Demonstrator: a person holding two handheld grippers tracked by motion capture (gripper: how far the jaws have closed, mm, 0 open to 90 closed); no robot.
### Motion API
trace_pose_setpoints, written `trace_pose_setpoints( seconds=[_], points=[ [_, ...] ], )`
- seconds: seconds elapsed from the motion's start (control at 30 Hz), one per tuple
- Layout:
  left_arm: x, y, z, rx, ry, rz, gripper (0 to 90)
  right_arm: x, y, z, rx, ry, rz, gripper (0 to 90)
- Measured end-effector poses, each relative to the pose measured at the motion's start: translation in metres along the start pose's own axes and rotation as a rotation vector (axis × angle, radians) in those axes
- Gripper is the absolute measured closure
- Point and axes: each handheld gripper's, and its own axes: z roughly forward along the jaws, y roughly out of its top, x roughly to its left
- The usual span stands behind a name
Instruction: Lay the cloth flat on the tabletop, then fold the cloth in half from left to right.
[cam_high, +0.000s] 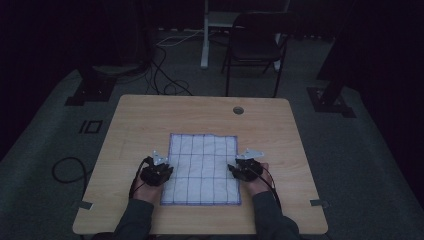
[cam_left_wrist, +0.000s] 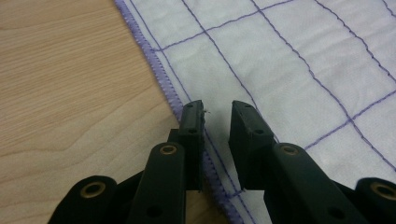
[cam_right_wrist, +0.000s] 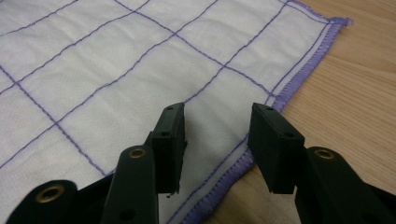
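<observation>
No word, brand or number can be read anywhere in the three views. The one sign-like mark stands on the dark floor (cam_high: 45, 150) off the tabletop's (cam_high: 150, 115) far left corner: a pale painted outline (cam_high: 90, 126) of a narrow upright bar beside a square frame, which could pass for "10" or "IO", though which it is cannot be told. The white cloth (cam_high: 202, 170) lying near the tabletop's front edge carries only a stitched purple grid and hem, without any lettering or label.
</observation>
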Motion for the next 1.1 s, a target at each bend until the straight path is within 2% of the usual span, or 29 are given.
trace_pose_setpoints(
  seconds=[0.33,0.53,0.77,0.97,1.1],
  points=[
    [0.0,-0.001,0.0,-0.008,0.002,0.004,75.2,0.001,-0.001,0.0,-0.007,-0.005,0.005,56.4],
    [0.004,-0.001,-0.004,-0.051,0.054,-0.045,61.4,0.001,-0.001,0.0,-0.009,-0.005,0.005,56.4],
    [0.008,-0.002,-0.002,-0.056,0.067,-0.077,57.8,0.001,-0.002,0.0,-0.012,-0.006,0.006,56.3],
    [0.011,-0.002,0.003,-0.041,0.074,-0.107,54.9,0.001,-0.002,0.0,-0.015,-0.008,0.006,56.3],
    [0.01,-0.001,0.005,-0.04,0.07,-0.11,54.7,0.001,-0.002,0.0,-0.015,-0.008,0.007,56.3]
  ],
)
